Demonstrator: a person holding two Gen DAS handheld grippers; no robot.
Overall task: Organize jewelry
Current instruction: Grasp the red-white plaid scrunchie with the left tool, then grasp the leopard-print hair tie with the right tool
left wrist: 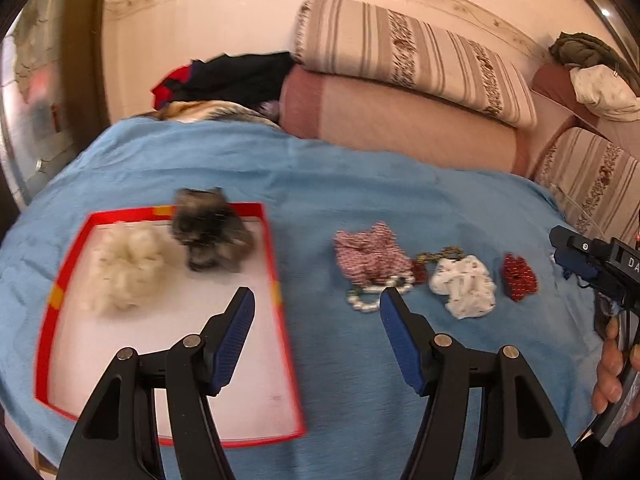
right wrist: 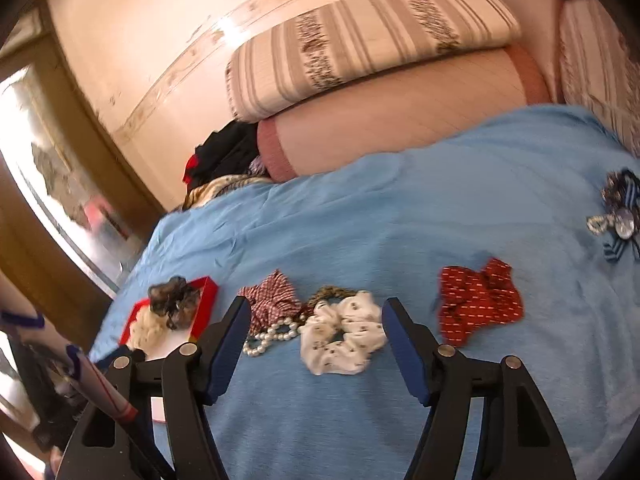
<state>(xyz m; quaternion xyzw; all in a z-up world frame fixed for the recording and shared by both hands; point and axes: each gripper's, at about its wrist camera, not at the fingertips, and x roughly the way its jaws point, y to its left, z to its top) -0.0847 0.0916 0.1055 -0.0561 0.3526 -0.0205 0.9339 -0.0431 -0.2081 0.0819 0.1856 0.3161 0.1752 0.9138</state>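
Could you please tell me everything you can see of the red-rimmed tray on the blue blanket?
The tray is a shallow rectangular box with a low red rim bearing orange patches and a plain white floor, apparently cardboard. It lies flat on the blue blanket, left of the loose pieces. Two scrunchies rest in its far end: a fluffy cream scrunchie and a dark brown-grey scrunchie lying against the far rim. The near part is bare.

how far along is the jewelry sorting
Done: a cream scrunchie and a dark scrunchie lie in the red box. In hand: nothing; both grippers are open and empty. Left on the blue cover: checked scrunchie, pearls, white scrunchie, red scrunchie, blue bow.
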